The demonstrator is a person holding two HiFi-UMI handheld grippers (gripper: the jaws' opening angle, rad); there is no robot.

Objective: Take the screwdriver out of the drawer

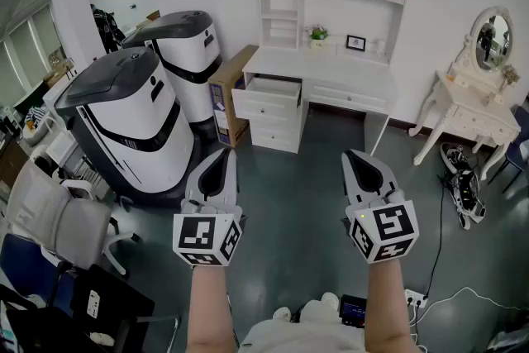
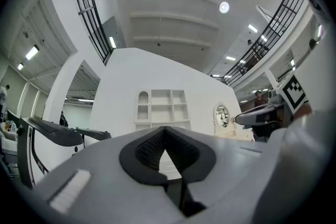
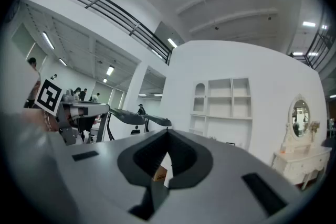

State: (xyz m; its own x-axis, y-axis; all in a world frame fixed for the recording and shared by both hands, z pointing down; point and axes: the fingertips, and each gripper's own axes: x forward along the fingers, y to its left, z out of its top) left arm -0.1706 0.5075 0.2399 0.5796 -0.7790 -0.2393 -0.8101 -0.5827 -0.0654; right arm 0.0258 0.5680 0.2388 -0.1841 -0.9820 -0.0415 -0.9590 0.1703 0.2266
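Note:
The white desk [image 1: 326, 66] stands across the room against the far wall, with its top left drawer [image 1: 266, 96] pulled open. No screwdriver shows in any view, and the drawer's inside is too far off to make out. Both grippers are held out at waist height, well short of the desk. My left gripper [image 1: 223, 162] has its jaws together with nothing between them, and my right gripper [image 1: 359, 164] is the same. In the left gripper view the left gripper [image 2: 166, 131] points at the desk's shelves. The right gripper [image 3: 167, 135] faces the same shelves in its own view.
Two large white-and-grey machines [image 1: 136, 116] stand at the left, with a cardboard box [image 1: 229, 91] beside the desk. A white dressing table with a mirror [image 1: 475, 91] is at the right. An office chair [image 1: 50, 219] sits near left. Cables and a power strip [image 1: 417, 296] lie on the grey floor.

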